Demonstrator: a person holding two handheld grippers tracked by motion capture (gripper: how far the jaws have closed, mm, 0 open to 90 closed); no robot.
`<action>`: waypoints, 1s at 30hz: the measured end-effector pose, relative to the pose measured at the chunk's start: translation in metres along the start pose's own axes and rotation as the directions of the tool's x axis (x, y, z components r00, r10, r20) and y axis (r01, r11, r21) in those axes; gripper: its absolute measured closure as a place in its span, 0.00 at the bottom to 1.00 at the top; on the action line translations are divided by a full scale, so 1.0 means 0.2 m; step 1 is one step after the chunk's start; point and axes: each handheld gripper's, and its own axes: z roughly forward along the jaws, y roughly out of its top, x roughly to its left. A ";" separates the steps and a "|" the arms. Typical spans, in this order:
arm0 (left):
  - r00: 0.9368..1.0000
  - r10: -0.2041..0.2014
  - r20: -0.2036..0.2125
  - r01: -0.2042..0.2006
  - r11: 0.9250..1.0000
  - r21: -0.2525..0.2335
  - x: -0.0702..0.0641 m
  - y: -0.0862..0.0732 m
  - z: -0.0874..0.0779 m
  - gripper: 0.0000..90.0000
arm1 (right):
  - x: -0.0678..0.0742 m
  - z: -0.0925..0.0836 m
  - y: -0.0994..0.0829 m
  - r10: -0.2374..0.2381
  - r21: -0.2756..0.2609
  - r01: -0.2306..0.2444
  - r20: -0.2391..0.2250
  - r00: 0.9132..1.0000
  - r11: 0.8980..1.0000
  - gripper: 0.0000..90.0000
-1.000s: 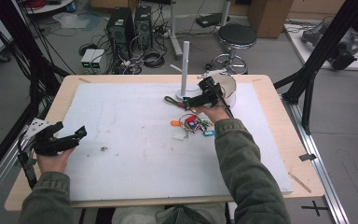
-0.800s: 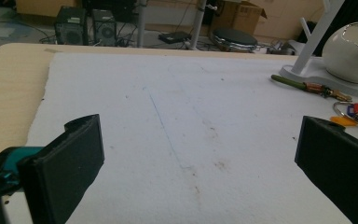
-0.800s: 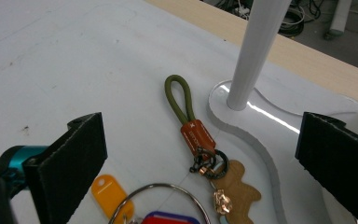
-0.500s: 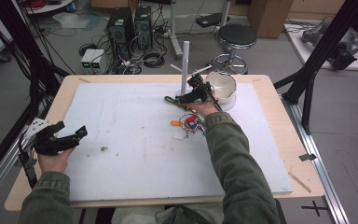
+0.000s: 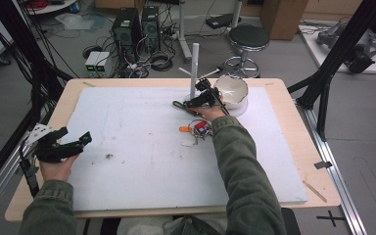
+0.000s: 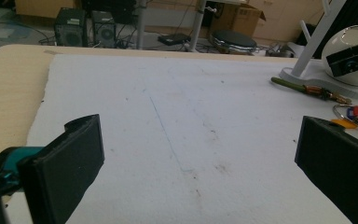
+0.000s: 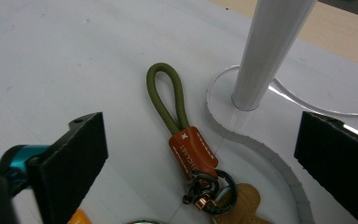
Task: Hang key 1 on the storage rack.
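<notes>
Your right gripper [image 5: 199,99] hangs over the far edge of the white foam board [image 5: 142,161], jaws spread wide, nothing in them. Between the jaws in the right gripper view lies the olive-green cord loop keychain with a brown leather tab and metal ring [image 7: 182,135]. It sits flat on the board, touching or just beside the rim of the white round stand base [image 7: 261,144] that carries the white upright post [image 7: 265,51].

Key relation: the keychain's long axis runs away from the claw, loop end far, ring end near, so it lies roughly crosswise to the jaw gap. Looks like a straight descent would let the jaws close across the cord or tab. Watch the stand base on one side.

A second bunch of keys with orange and red tags [image 5: 198,128] lies just nearer you.

Your left gripper [image 5: 61,147] is well apart at the board's left edge, jaws open, empty. Right hand is far nearer.
</notes>
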 end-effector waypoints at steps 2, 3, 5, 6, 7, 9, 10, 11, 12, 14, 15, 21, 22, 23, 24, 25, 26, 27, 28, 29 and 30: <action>1.000 0.001 0.001 -0.001 1.000 0.000 0.00 0.00 0.00 0.02 | 0.00 0.01 0.00 -0.004 -0.004 0.004 -0.002 1.000 1.000 0.04; 1.000 0.001 0.001 -0.001 1.000 0.000 0.00 0.00 0.00 0.02 | 0.00 0.01 0.00 -0.010 -0.010 0.010 -0.006 1.000 1.000 0.04; 1.000 0.000 0.001 0.000 1.000 0.001 0.00 0.00 0.00 0.02 | 0.00 0.02 0.00 -0.017 -0.001 0.017 -0.009 1.000 1.000 0.04; 1.000 0.000 0.001 0.000 1.000 0.001 0.00 0.00 0.00 0.02 | 0.00 0.03 -0.01 -0.028 -0.012 0.027 -0.029 0.999 1.000 0.04; 1.000 0.000 0.001 0.000 1.000 0.001 0.00 0.00 0.00 0.02 | 0.00 0.03 -0.01 -0.016 -0.005 0.016 -0.036 0.999 1.000 0.05; 1.000 -0.001 0.001 0.001 1.000 0.000 0.00 0.00 0.00 0.02 | 0.00 0.05 -0.01 -0.016 0.001 0.016 -0.059 0.998 1.000 0.05; 1.000 -0.001 0.002 0.001 1.000 0.000 0.00 0.00 0.00 0.02 | 0.01 0.05 -0.01 -0.006 0.010 0.007 -0.061 0.998 1.000 0.05; 1.000 -0.002 0.003 0.002 1.000 0.001 0.00 0.00 0.00 0.02 | 0.00 0.06 -0.01 -0.010 0.013 0.011 -0.064 0.998 1.000 0.05; 1.000 -0.003 0.005 0.003 1.000 0.002 0.00 0.00 0.01 0.02 | 0.00 0.06 -0.01 -0.010 0.013 0.011 -0.064 0.998 1.000 0.05; 1.000 -0.001 0.005 0.001 1.000 0.003 0.00 0.00 0.01 0.02 | 0.00 0.08 -0.02 -0.007 0.030 0.010 -0.075 0.997 1.000 0.08; 1.000 -0.002 0.007 0.002 1.000 0.002 0.00 0.00 0.01 0.02 | 0.00 0.09 -0.02 0.004 0.037 -0.001 -0.078 0.997 0.999 0.08; 1.000 -0.004 0.008 0.004 1.000 0.002 0.00 0.00 0.01 0.02 | -0.02 0.12 -0.04 -0.019 0.058 0.025 -0.101 0.995 0.998 0.27; 1.000 -0.003 0.007 0.003 1.000 0.002 0.00 0.00 0.01 0.02 | -0.02 0.12 -0.04 -0.019 0.058 0.025 -0.101 0.995 0.998 0.27; 1.000 -0.005 0.009 0.005 1.000 0.002 0.00 0.00 0.01 0.02 | -0.02 0.12 -0.04 -0.007 0.074 0.015 -0.104 0.995 0.997 0.34; 1.000 -0.005 0.009 0.005 1.000 0.002 0.00 0.00 0.01 0.02 | -0.03 0.13 -0.04 -0.011 0.079 0.020 -0.107 0.994 0.997 0.37; 1.000 -0.004 0.010 0.004 1.000 0.001 0.00 0.00 0.01 0.02 | -0.03 0.14 -0.04 -0.014 0.076 0.022 -0.107 0.994 0.997 0.39; 1.000 -0.004 0.010 0.004 1.000 0.002 0.00 0.00 0.01 0.02 | -0.03 0.14 -0.05 -0.013 0.081 0.021 -0.099 0.995 0.996 0.43; 1.000 -0.004 0.010 0.004 1.000 0.002 0.00 0.00 0.01 0.02 | -0.04 0.15 -0.05 -0.019 0.077 0.027 -0.102 0.995 0.997 0.46; 1.000 -0.004 0.010 0.004 1.000 0.002 0.00 0.00 0.01 0.02 | -0.04 0.15 -0.05 -0.019 0.077 0.027 -0.102 0.995 0.997 0.46; 1.000 -0.006 0.011 0.006 1.000 0.002 0.00 0.00 0.01 0.02 | -0.05 0.15 -0.05 -0.008 0.075 0.016 -0.108 0.994 0.997 0.48; 1.000 -0.005 0.010 0.005 1.000 0.004 0.00 0.00 0.01 0.02 | -0.06 0.15 -0.05 -0.005 0.066 0.012 -0.107 0.994 0.998 0.54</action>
